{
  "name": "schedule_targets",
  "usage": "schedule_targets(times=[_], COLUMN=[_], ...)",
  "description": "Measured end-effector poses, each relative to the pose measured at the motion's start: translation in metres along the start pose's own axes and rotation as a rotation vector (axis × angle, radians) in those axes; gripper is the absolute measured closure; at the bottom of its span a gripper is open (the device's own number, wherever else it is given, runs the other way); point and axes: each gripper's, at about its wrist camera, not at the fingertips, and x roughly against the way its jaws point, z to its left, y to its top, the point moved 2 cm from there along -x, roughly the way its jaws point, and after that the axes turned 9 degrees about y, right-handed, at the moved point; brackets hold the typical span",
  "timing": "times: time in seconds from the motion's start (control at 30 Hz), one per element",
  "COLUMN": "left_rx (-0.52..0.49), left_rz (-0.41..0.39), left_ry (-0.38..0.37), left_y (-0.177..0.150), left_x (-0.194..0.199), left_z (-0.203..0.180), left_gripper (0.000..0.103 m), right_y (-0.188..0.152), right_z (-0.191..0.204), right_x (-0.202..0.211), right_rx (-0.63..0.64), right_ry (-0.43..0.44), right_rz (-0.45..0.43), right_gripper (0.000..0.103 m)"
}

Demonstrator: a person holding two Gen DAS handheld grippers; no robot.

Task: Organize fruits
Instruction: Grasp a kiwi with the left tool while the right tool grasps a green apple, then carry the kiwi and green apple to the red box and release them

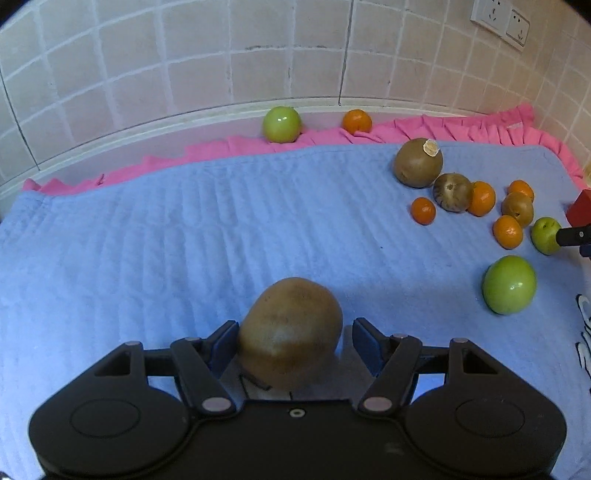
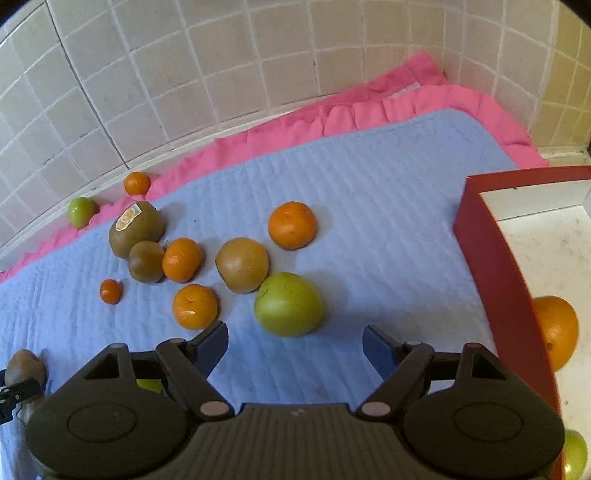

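Observation:
My left gripper (image 1: 291,341) is open around a brown kiwi (image 1: 290,328) that lies on the blue mat (image 1: 184,229); a gap shows at the right finger. My right gripper (image 2: 295,345) is open and empty just short of a green apple (image 2: 288,304). Around that apple lie a kiwi (image 2: 242,264), several oranges such as one at the middle (image 2: 291,225), and a stickered kiwi (image 2: 135,229). A red tray (image 2: 491,266) at the right holds an orange (image 2: 556,332). The left gripper's kiwi also shows in the right wrist view (image 2: 26,365).
A pink cloth (image 1: 424,129) lies under the mat along the tiled wall. A green apple (image 1: 281,124) and an orange (image 1: 357,121) sit at the back edge. Another green apple (image 1: 509,285) lies at the right. Wall sockets (image 1: 500,22) are at the top right.

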Motion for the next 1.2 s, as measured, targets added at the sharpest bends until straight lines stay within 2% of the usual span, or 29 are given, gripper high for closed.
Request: schedule_targets(times=[0.17,0.43,0.53,0.7,0.83,1.0,1.2], left_rx=[0.016,-0.003,-0.007,-0.007,-0.001,-0.022,-0.118], left_rz=[0.0,-0.001,0.001,0.007,-0.012,-0.08,-0.188], left_ry=[-0.01,0.022,0.052,0.083,0.081,0.061,-0.024], left_y=[0.002,0.005,0.005,0.007,0.005,0.011,0.044], left_x=[-0.008,-0.013,-0.014,-0.012,0.001,0.03,0.066], left_z=[0.001,-0.006,-0.007,-0.01,-0.014,-0.03,-0.076], left_gripper=[0.023,0.023,0.029,0.03,0.03,0.03,0.03], right_y=[0.009,0.01,0.01,0.007,0.001,-0.007,-0.006], right_z=[-0.002,-0.001,-0.003,-0.004,-0.004,-0.002,-0.028], right_x=[-0.017,-0.039,-0.04,-0.035,-0.019,0.017,0.083], right_rx=[-0.009,-0.016,-0.013,-0.016,-0.031,-0.025,-0.048], right_ry=[-0.006,0.005,-0.007,0.017,0.063,0.107,0.12], right_rz=[0.002,0.032,0.034,0.015,-0.008,-0.056,-0.167], right_gripper=[0.023,0.042,0.051,0.051,0.052,0.052,0.051])
